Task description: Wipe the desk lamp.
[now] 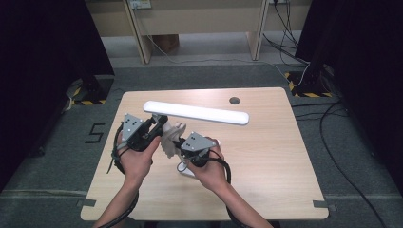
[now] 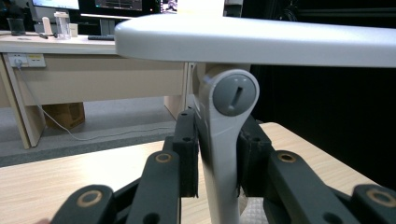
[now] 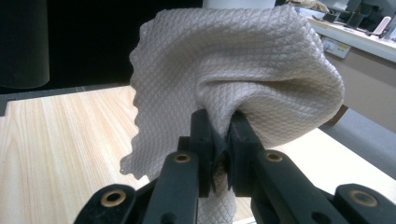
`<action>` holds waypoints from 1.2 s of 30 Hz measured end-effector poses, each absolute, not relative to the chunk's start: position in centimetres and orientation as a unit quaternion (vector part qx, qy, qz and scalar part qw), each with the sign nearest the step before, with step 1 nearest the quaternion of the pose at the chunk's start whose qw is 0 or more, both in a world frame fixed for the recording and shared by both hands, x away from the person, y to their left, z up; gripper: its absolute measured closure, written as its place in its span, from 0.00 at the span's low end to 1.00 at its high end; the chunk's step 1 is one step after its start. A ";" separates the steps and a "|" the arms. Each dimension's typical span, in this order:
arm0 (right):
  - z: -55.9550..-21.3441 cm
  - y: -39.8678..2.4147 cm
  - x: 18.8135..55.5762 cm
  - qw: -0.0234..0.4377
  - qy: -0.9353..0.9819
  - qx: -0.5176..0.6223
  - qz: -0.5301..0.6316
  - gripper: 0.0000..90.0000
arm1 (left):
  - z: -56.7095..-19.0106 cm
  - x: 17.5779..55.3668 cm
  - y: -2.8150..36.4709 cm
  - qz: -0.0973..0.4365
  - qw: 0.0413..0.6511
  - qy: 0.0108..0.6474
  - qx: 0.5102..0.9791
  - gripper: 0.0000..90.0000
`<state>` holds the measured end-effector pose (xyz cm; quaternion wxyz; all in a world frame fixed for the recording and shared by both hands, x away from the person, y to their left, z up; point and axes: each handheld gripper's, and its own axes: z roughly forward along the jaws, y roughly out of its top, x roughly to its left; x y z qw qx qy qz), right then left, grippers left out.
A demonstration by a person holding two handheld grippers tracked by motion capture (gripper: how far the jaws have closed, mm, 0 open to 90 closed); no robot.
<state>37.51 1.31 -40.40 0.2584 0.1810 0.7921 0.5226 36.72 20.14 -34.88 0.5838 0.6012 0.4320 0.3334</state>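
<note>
White lamp [image 1: 196, 113] stands mid-bench [image 1: 266, 156]; left hand-held gripper [image 2: 215, 154] clamps its arm below the hinge, right hand-held gripper [image 3: 219, 140] pinches a waffle cloth [image 3: 243, 70] beside it. Risk: wiping w/ too much push could swing the hinge or tip the lamp; cloth may slip from that narrow bite.

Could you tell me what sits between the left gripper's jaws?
In the left gripper view, the lamp arm stands between the jaws, just below its grey hinge cap.
</note>
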 end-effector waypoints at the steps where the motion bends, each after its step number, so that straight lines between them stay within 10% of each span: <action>1: -40.5 1.3 37.5 0.254 0.794 0.181 0.522 0.93 | -34.9 36.7 20.1 0.334 0.584 0.433 0.600 0.81; 36: -43.0 0.8 37.4 0.236 0.810 0.195 0.499 0.93 | -35.1 36.6 19.9 0.341 0.586 0.433 0.594 0.81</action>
